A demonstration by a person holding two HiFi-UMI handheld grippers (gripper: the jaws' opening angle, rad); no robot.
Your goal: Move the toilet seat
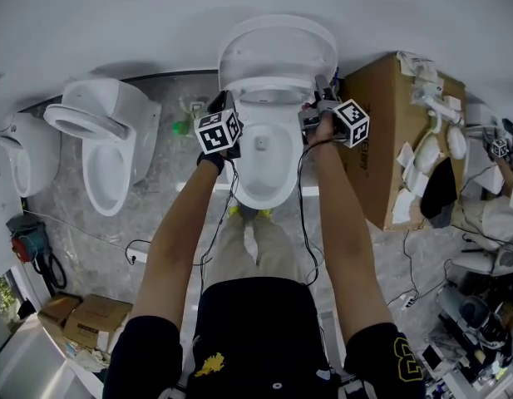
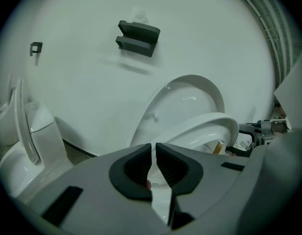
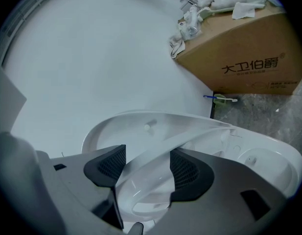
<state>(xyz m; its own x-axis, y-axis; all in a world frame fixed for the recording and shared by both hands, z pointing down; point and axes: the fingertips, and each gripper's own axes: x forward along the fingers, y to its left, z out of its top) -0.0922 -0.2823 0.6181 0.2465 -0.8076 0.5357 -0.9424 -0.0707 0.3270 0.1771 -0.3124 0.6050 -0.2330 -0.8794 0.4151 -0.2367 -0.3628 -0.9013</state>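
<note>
Grey floor (image 1: 169,160), white wall (image 1: 73,23): seat (image 3: 190,131) half-raised over bowl (image 1: 260,169), loose between our wide-open right tongs (image 3: 148,168), left tongs (image 2: 153,160) closed empty; unclamped, we judge it could slip and slam down.

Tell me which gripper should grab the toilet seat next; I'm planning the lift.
Right. The right gripper has open jaws straddling the toilet seat rim, so it probably only needs to close. The left gripper is shut with nothing between its jaws.
</note>
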